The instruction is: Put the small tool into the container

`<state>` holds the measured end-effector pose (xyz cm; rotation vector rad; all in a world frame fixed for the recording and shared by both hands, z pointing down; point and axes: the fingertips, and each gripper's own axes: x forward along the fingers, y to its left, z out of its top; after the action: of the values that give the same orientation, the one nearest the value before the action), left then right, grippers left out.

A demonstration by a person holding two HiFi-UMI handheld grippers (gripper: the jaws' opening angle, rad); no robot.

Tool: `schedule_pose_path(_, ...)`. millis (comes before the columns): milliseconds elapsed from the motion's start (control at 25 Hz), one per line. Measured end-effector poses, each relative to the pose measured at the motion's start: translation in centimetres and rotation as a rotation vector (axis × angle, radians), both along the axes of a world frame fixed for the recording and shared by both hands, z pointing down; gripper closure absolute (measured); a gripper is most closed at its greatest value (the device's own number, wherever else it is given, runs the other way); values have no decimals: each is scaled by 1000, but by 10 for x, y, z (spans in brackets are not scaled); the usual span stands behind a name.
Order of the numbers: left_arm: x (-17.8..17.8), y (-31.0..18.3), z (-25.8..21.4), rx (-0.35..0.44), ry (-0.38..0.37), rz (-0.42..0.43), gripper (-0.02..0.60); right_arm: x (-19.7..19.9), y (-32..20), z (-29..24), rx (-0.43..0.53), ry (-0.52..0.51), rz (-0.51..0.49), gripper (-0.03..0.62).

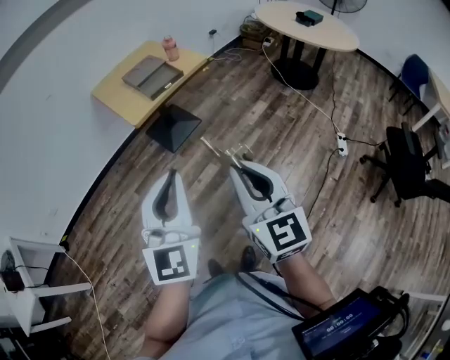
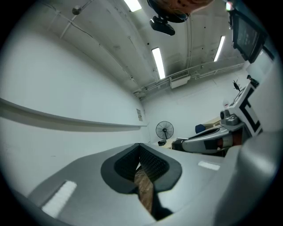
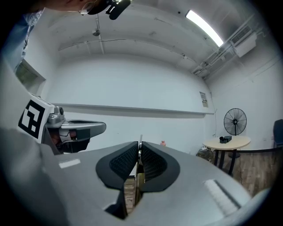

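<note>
Though the tool [image 1: 211,146] pinched by its end in the right gripper [image 1: 238,167] looks light, stiff and slippery, the left gripper [image 1: 171,176] is closed and empty.

- Shows only a thin tip of the small tool [image 1: 216,150] ahead of the right gripper [image 1: 236,166]; buries the rest between the closed jaws; kind too small to tell.
- Cuts the tablet [image 1: 344,325] at the head view's bottom edge; screen print too small to read.
- Crops the fan [image 1: 346,5] at the top edge, the white rack [image 1: 21,281] at the left, the desk [image 1: 437,95] at the right.
- Leaves the dark object [image 1: 309,17] on the round table [image 1: 332,34] too small to name.
</note>
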<state>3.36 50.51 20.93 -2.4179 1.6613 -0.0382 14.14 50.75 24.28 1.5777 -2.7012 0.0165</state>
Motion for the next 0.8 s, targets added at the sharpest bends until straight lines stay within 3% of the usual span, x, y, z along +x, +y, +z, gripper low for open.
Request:
schedule_pose_path(320, 35, -7, 16, -32, -19, -39, 572, 49, -14, 11, -15, -14, -1, 566)
schedule_pose_path(800, 17, -90, 41, -73, 3, -61, 572, 42, -92, 40, -75, 16, 4, 568)
